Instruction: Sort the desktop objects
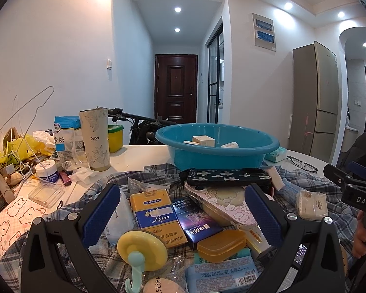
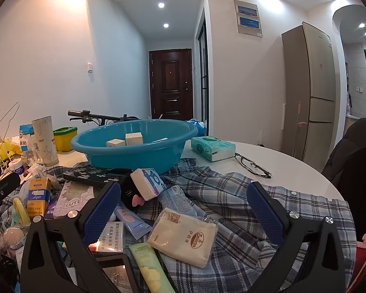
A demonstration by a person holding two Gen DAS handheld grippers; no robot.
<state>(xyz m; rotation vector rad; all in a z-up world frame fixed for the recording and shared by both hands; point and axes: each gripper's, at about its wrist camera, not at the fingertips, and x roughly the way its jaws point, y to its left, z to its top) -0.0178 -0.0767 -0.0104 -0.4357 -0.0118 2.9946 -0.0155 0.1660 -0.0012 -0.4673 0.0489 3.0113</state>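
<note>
White round counter (image 2: 280,161), draped across its near half with a plaid shirt (image 2: 231,195) carrying most of the clutter. Teal basin (image 2: 134,151) at the far edge of the shirt, holding two small cream boxes (image 2: 125,140) and a white item lying flat. Tall cream tumbler (image 1: 95,139) upright left of the basin, beside a sugar bag (image 1: 66,134) and a yellow tub with green lid (image 1: 116,138). Green tissue pack (image 2: 212,147) right of the basin, long axis running left to right; glasses (image 2: 252,164) just beyond it on bare counter. Black flowered phone case (image 1: 228,177) flat before the basin, long axis left to right. Yellow Liqun cigarette pack (image 1: 156,213) lying with its long axis pointing away from the camera, dark blue pack (image 1: 196,219) touching its right side. Cream sachet (image 2: 183,236) flat on the shirt, long axis slanting from upper left to lower right. Left tongs (image 1: 180,210) spread wide over the cigarette packs, gripping nothing. Right tongs (image 2: 183,207) likewise spread wide above the sachet, empty.
</note>
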